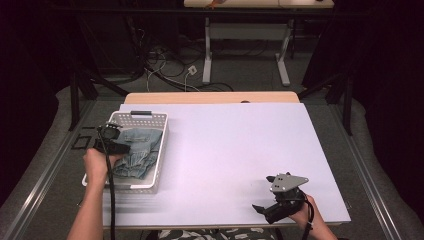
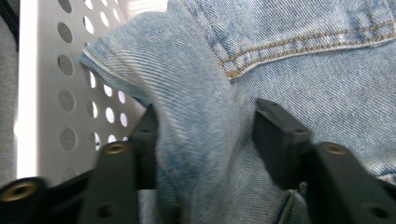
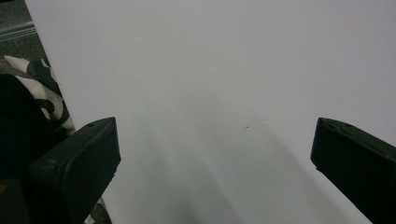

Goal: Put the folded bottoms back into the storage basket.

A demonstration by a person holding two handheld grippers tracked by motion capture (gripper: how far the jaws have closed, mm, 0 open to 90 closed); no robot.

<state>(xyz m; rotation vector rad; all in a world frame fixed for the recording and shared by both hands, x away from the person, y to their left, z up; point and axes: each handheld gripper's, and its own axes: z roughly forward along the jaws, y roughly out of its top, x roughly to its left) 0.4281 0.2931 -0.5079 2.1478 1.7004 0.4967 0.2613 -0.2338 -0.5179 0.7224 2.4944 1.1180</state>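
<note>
We have the broad white table top point(image 1: 225, 150) in front of us, bare apart from one thing at its left side: a white perforated plastic basket point(image 1: 159, 150) with a dark handle bar on its far rim. Inside it lies the light blue denim garment point(image 1: 137, 150), bunched into folds and sitting wholly within the basket walls, so as we judge it the work is either a pickup just begun or a drop-off nearly finished; the pictures alone do not tell us which. Our left gripper point(image 1: 114, 142) is down in the basket, and in the left gripper view a raised fold of the denim point(image 2: 201, 140) stands between its two black jaws. The jaws sit part-way apart: the left one lies against the fold, while the right one seems to stand just off the cloth, so we read the fold as straddled rather than pinched. Beside it the holed basket wall point(image 2: 70, 93) shows close by. Our right gripper point(image 1: 270, 207) rests near the front right edge of the table, well apart from the basket, jaws spread wide with nothing between them but table surface point(image 3: 210, 93). If the garment is to leave the basket, everything is left to do.
</note>
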